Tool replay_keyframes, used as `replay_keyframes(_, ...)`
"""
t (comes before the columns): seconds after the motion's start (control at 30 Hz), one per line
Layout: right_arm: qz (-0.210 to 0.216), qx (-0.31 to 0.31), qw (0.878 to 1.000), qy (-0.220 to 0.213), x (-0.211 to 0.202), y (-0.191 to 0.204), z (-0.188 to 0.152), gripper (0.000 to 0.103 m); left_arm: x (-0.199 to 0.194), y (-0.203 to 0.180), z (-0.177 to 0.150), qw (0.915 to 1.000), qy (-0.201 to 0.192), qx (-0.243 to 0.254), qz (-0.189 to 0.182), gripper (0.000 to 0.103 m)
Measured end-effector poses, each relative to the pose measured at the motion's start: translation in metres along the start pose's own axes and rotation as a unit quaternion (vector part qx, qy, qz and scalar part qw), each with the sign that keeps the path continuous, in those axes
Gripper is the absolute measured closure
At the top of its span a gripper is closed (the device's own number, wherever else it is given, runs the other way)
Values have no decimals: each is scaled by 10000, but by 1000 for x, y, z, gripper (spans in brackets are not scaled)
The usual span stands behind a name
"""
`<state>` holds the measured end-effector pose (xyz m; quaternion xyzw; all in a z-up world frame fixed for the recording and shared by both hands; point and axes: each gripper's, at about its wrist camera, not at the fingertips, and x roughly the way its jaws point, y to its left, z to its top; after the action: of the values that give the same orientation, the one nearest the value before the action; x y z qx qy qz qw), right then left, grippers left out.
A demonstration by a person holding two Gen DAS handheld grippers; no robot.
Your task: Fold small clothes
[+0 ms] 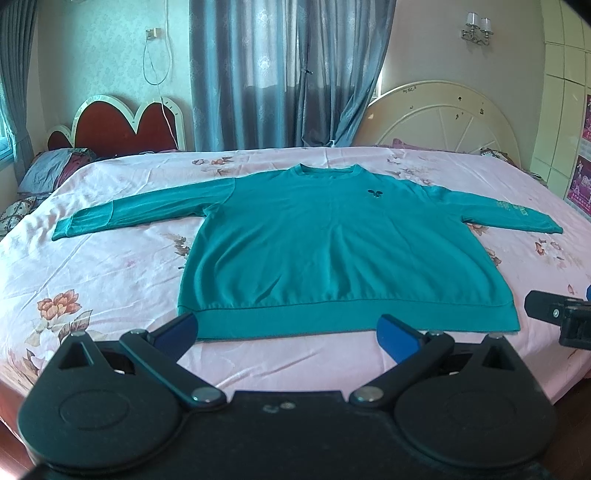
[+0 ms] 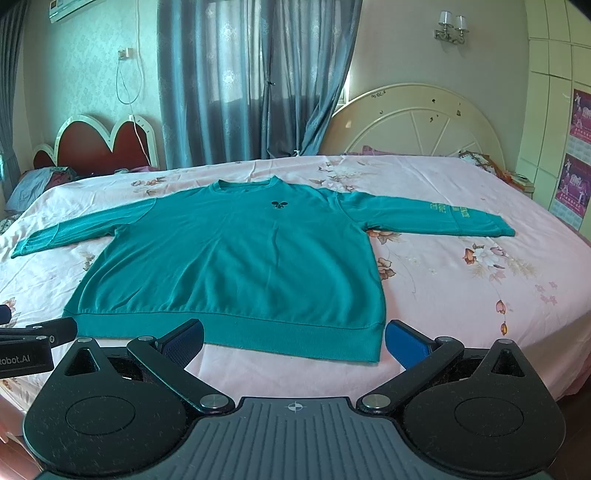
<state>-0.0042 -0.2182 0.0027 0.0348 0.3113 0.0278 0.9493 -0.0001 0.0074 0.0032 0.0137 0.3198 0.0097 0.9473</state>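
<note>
Nearest, two hand-held grippers show, one per view: the left hand-held gripper [image 1: 288, 334] and the right hand-held gripper [image 2: 293, 341], each with two blue-padded fingers spread wide apart and nothing between them, poised just short of the near hem. At 9 o'clock in the right view the side of the left tool carries white lettering that reads "obot.AI", its start cut off by the frame edge. Beyond the fingers lies one teal sweatshirt [image 1: 332, 243], front up and flat on the bed [image 1: 110, 269], its ribbed hem toward the cameras, its round neck toward 12 o'clock, and its two sleeves stretched out toward 9 and 3 o'clock. One small dark emblem [image 2: 276, 205] sits on the chest; pale green writing [image 2: 448, 211] runs along the 3 o'clock sleeve, too small to read. The bed wears one pink sheet printed with flowers. Farther off stand two headboards: a red heart-shaped one [image 2: 99, 142] at 10 o'clock and a cream round one [image 2: 417, 122] at 2 o'clock. Between them hangs a blue-grey curtain [image 2: 251, 77], and a wall lamp [image 2: 451, 23] with two shades sits at 1 o'clock.
</note>
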Motion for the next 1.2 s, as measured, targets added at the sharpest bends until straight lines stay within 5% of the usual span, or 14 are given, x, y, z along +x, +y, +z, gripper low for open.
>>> replay_keyframes(1.03,-16,1,10000,33,3,2,-1,0,7,2,-4,9999,98,16,-36,0)
replay_keyframes(1.2,-27,58,10000,39,11,0,2,0,20,-1,-3,9988,358,143,-287,0)
